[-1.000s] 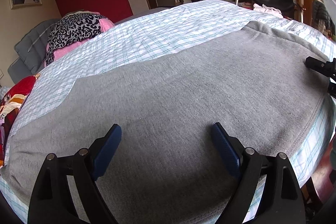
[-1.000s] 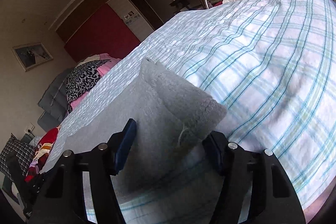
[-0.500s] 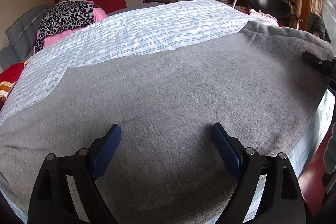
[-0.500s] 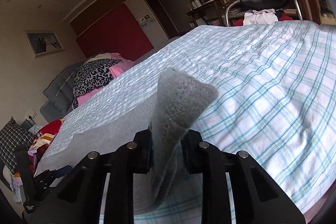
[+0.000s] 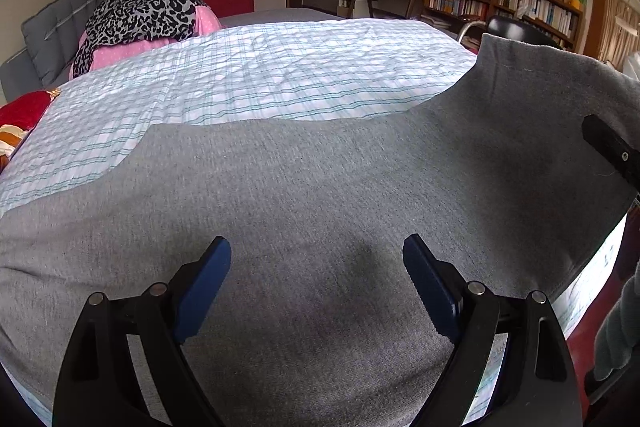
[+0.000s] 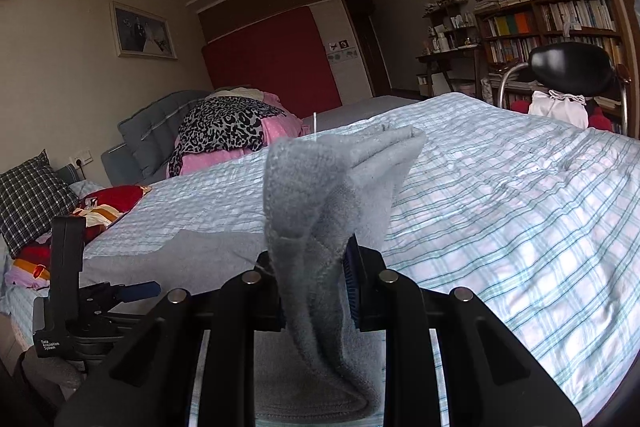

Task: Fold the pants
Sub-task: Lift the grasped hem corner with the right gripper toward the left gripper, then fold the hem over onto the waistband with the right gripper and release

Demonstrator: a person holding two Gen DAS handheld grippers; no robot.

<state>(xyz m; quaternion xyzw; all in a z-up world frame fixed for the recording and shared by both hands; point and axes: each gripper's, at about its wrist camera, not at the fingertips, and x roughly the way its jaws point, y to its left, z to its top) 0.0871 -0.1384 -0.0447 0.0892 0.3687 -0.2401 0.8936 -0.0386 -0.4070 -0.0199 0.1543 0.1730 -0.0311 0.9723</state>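
While the grey pants (image 5: 320, 187) lie spread along the near side of the checked bedspread (image 5: 260, 83), the right gripper (image 6: 310, 259) clamps a bunched end and lifts it clear, fabric standing up and blocking much of that view. Over on the left gripper (image 5: 316, 267), jaws gape wide above flat cloth, gripping nothing. Beyond: leopard-print clothes (image 6: 224, 125) on pink bedding, a black chair (image 6: 568, 67), bookshelves (image 6: 552, 23). Possibly the pants overhang the bed's near edge; it's cut off. Open bedspread stretches behind.
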